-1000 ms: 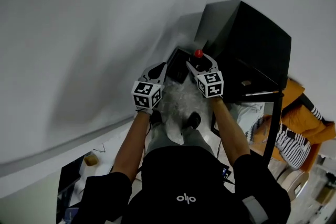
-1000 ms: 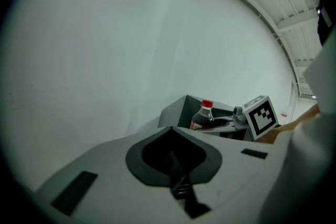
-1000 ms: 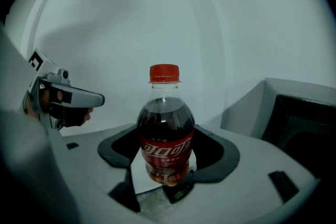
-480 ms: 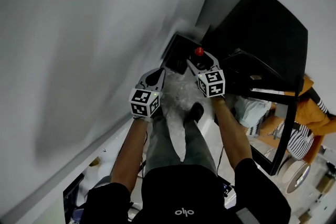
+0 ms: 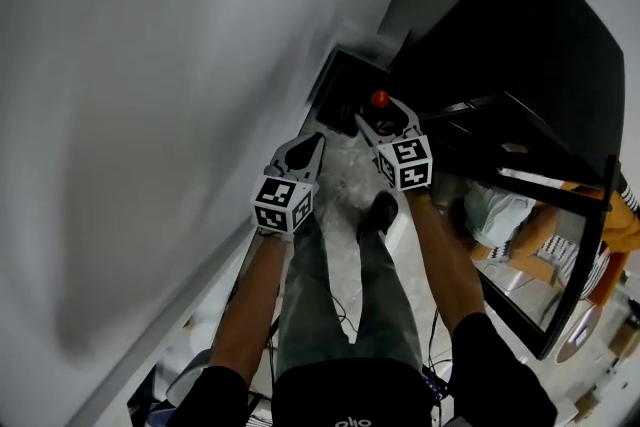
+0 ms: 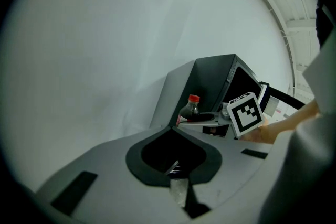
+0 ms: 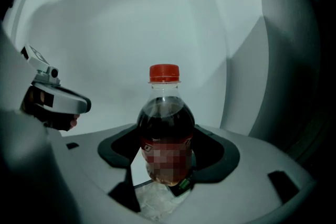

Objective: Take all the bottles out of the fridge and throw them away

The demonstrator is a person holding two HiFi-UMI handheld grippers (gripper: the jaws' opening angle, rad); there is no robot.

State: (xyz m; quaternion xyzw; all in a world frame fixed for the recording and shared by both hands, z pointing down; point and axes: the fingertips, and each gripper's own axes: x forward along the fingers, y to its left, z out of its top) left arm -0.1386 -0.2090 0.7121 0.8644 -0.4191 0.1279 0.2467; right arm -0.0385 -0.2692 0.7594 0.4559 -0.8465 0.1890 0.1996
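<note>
Right gripper [image 7: 164, 165] jaws are grasping a cola bottle [image 7: 165, 123] outside the fridge [image 5: 500, 35], upper right; disposal is pending. Left gripper [image 6: 176, 173] jaws are apparently sitting closed, empty.

No legible text; label [image 7: 164, 159] on bottle [image 7: 165, 115] unreadable.

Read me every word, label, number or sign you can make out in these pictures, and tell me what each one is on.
No text can be read.
Label on the bottle: too blurred to read.
Left marker cube: black-and-white square pattern only, no words or numbers.
Right marker cube: the same, pattern only.
</note>
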